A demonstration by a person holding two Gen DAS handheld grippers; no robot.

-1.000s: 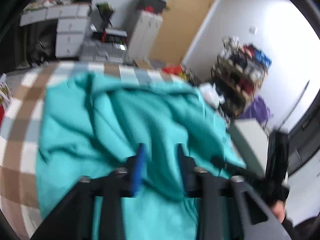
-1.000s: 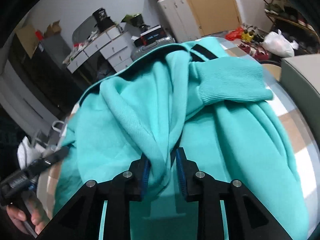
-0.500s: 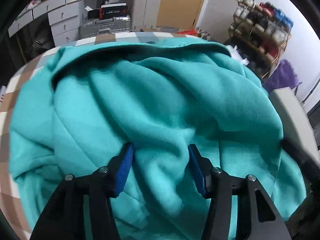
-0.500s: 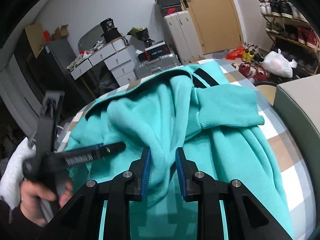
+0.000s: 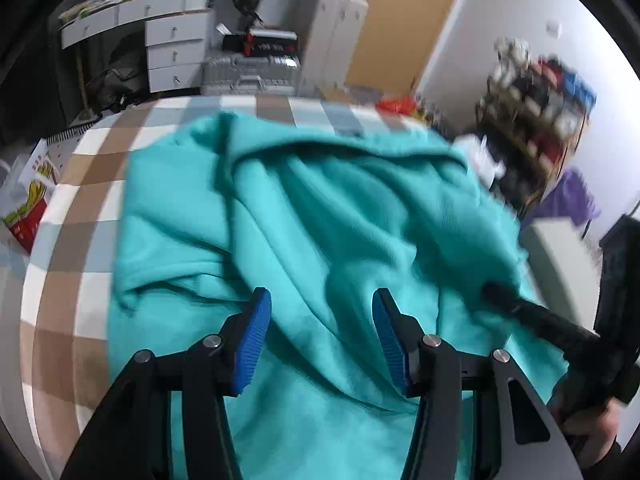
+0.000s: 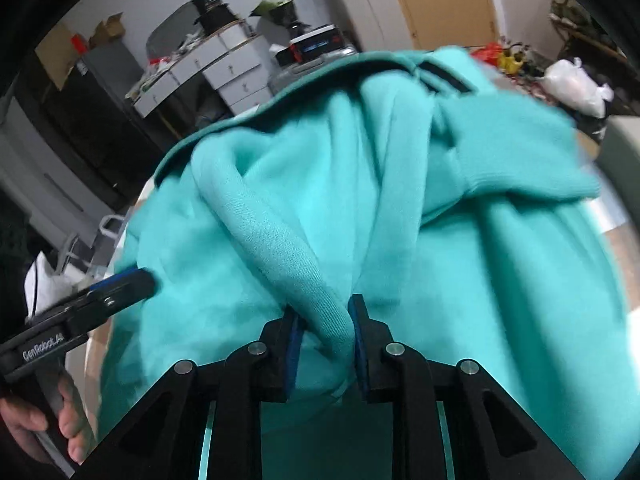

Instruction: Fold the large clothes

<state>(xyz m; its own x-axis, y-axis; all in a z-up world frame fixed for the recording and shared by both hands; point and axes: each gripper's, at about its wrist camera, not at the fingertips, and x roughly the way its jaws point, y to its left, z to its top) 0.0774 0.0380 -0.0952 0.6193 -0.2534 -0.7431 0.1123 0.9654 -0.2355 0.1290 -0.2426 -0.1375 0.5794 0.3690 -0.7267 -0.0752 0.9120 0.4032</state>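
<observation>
Teal sweatshirt (image 5: 340, 220) lies crumpled on checkered bench (image 5: 80, 184), covering most of it. Left tongs (image 5: 320, 332) spread wide, hovering low over cloth, nothing between blue pads; seen from right wrist view at left edge, fist wrapped round handle, tip touching garment's side. Right tongs (image 6: 323, 336) clamped on thick rolled fold of sweatshirt, fold rising from pads up toward ribbed cuff (image 6: 520, 148). Right tongs' black tip also visible in left view, pressed into fabric.

Bare checkered tabletop (image 5: 80, 208) left of the rumpled teal sweatshirt (image 5: 320, 220) gives passage; right gripper (image 5: 520, 308) blocks its right edge.
</observation>
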